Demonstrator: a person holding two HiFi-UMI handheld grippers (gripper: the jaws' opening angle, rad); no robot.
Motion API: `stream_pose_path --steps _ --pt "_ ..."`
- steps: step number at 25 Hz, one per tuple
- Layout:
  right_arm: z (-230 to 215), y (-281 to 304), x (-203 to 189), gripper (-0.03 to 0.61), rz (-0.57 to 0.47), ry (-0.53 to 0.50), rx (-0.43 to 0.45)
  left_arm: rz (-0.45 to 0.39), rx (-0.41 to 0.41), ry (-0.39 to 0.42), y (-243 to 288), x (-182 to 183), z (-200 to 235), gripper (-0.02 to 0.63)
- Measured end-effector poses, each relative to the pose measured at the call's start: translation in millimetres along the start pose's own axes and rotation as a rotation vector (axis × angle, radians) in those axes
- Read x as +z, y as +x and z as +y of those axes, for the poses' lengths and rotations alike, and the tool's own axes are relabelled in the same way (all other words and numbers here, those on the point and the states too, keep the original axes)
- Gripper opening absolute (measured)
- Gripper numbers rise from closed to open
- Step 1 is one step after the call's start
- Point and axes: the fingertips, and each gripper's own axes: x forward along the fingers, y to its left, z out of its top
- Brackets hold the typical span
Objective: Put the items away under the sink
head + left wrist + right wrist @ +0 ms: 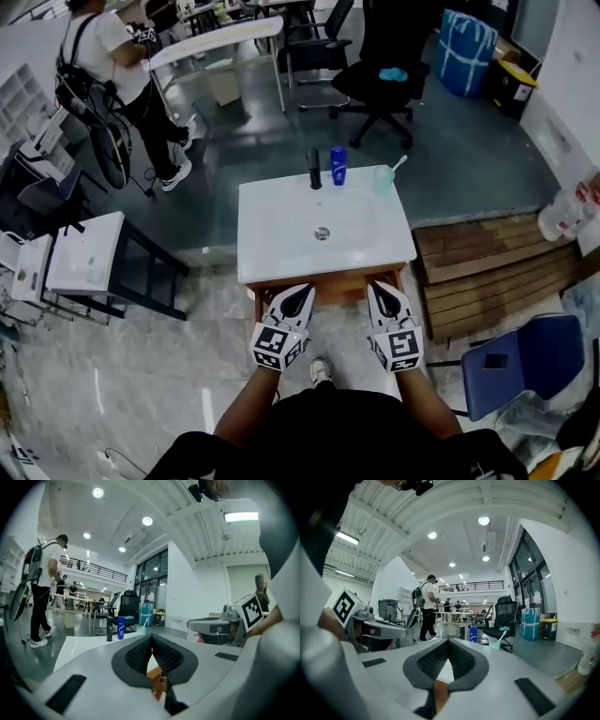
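Approach step | left gripper (298, 295) and right gripper (385, 292) are held clenched and empty at the front edge of the white sink (281, 246) | blue bottle (338, 165) and cup (382, 180) are seen at the back rim, beside the faucet (315, 169) | next move, by judgement: jaws to be opened, a reach made across the basin

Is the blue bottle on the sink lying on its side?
No, the blue bottle stands upright at the sink's back edge beside the faucet.
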Motion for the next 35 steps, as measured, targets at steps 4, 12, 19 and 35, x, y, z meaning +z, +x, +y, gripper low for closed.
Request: stream_pose_path --steps 4,12,19,35 --pt "0.2 15.3 1.8 0.018 0.009 -0.005 -0.037 -0.007 -0.036 0.001 9.5 3.9 15.4 0.018" --pt "-2.5 42.6 -3.1 0.018 0.034 -0.009 -0.062 -0.032 -0.087 0.019 29.8 8.1 26.3 0.018" --pt "-22.2 59.8 -0.4 0.018 0.024 0.033 -0.063 0.002 -0.086 0.019 53.0 2.0 32.4 0.018" --pt "-109.2 140.8 -10.8 0.018 0.049 0.026 -0.056 0.031 -0.052 0.021 154.6 12.5 77.1 0.018"
